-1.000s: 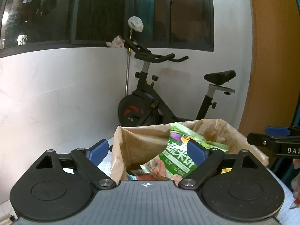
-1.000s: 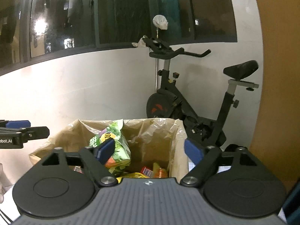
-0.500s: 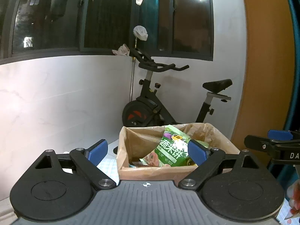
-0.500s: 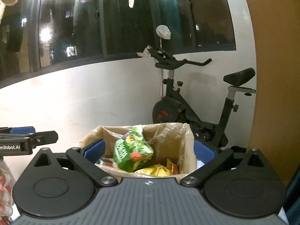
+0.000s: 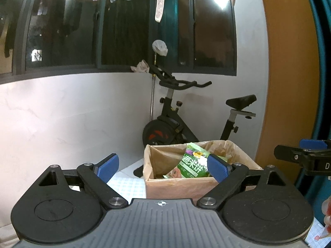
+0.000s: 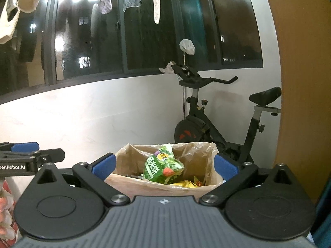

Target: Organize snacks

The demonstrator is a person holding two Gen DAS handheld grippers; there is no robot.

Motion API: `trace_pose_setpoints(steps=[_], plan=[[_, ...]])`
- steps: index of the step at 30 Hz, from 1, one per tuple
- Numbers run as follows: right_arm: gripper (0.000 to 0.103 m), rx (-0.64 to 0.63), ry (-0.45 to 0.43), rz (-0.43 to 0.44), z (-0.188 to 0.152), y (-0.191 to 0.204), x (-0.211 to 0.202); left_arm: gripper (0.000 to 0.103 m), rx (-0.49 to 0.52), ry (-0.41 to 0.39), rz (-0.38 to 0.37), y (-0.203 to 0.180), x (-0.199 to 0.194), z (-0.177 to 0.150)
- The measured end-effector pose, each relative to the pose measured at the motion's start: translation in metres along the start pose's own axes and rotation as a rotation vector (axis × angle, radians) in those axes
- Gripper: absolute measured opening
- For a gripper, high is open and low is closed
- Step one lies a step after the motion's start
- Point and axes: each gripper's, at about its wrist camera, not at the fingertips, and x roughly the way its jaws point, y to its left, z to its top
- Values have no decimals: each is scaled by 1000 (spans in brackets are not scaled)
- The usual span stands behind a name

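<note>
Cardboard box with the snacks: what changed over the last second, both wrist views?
Both grippers backed away and rose: the cardboard box now looks smaller and farther off in both views. The right gripper has just been opening its jaws wider, with nothing between them. The left gripper stayed open and empty. The green snack bag stayed leaning in the box; the exercise bike is unchanged.

My left gripper (image 5: 163, 166) points ahead and a little down. Its two blue pads (image 5: 108, 164) stand far apart, with nothing pinched between them. My right gripper (image 6: 164, 165) points the same way, side by side with the left one. Its jaws have just been opening, and its blue pads (image 6: 224, 166) now stand as wide as they go, gripping nothing.
</note>
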Motion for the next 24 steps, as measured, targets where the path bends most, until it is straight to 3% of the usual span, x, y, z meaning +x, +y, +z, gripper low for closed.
trace_pose_setpoints(steps=[24], plan=[[103, -1, -8, -14, -2, 1, -24, 94, -7, -8, 16, 2, -3, 1]])
